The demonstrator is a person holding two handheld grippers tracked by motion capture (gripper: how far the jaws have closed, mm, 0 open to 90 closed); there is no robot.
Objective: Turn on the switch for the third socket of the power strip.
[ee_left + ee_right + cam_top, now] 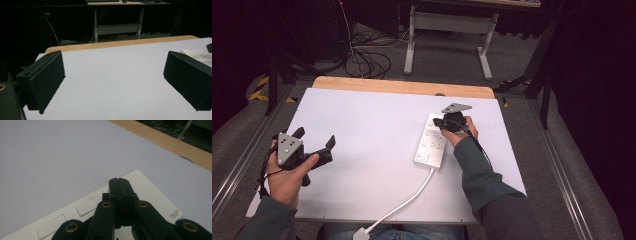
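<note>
A white power strip lies right of the table's middle, its white cable running to a plug at the near edge. My right gripper hovers at the strip's far end with its jaws pressed together and nothing seen between them. In the right gripper view the closed tips sit over the strip, just past its rocker switches. My left gripper is held at the table's left side, open and empty. Its jaws stand wide apart, and the strip's end peeks in at the right.
A white board covers the table, with a wooden strip showing along the far edge. Beyond it stand a metal table frame and loose cables on the grey floor. Metal rails run along both sides.
</note>
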